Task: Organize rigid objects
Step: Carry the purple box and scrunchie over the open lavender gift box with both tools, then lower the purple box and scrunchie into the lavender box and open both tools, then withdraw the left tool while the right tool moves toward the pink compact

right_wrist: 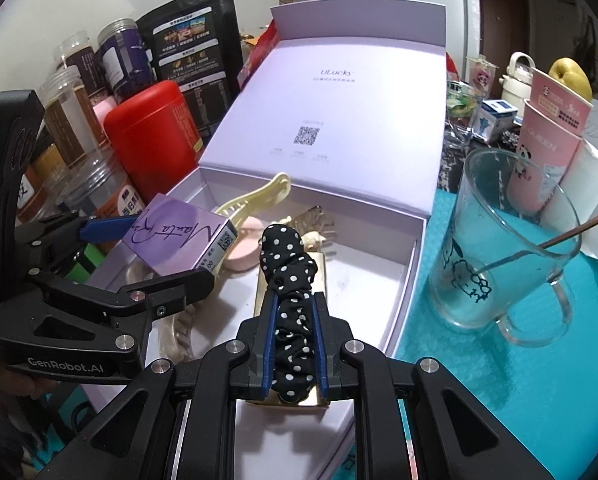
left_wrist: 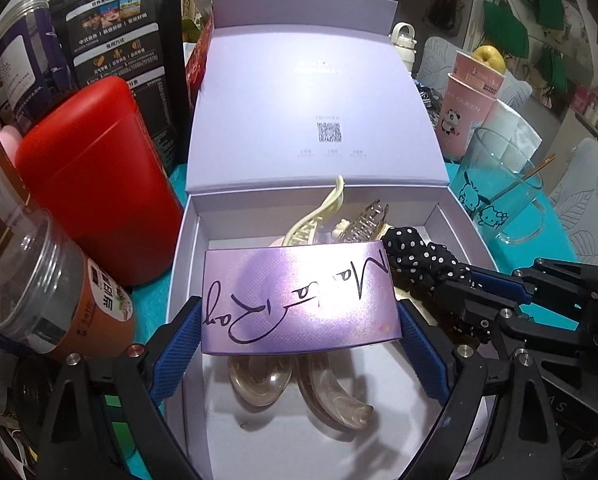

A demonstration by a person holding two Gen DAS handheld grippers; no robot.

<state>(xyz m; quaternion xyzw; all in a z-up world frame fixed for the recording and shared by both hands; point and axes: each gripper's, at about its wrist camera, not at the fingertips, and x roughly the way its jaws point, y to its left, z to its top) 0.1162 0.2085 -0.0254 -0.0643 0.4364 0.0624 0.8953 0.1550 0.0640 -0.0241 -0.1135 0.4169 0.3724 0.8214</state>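
Both views ride the grippers, and we look steeply down, close over the open lilac box [left_wrist: 187, 248]. In the left wrist view we face its raised lid [left_wrist: 315, 108] head-on; in the right wrist view we look from further right. Both share the box [right_wrist: 407, 276], red canister [left_wrist: 99, 184], glass mug [right_wrist: 511, 248].

The open lavender cardboard gift box [left_wrist: 187, 264] sits on teal cloth, its hinged lid [left_wrist: 315, 120] standing up at the back. Above its tray, the left gripper [left_wrist: 299, 344] clamps a shiny purple carton with black script lettering [left_wrist: 299, 300] between blue pads [left_wrist: 179, 344]. Inside the box lie two translucent beige hair claws [left_wrist: 299, 392] beneath the carton and a cream plastic claw clip [left_wrist: 319, 216] behind it. The right gripper [left_wrist: 475, 280] holds a black polka-dot scrunchie [left_wrist: 415, 252] over the box's right side. A red canister [left_wrist: 95, 176] stands left of the box.
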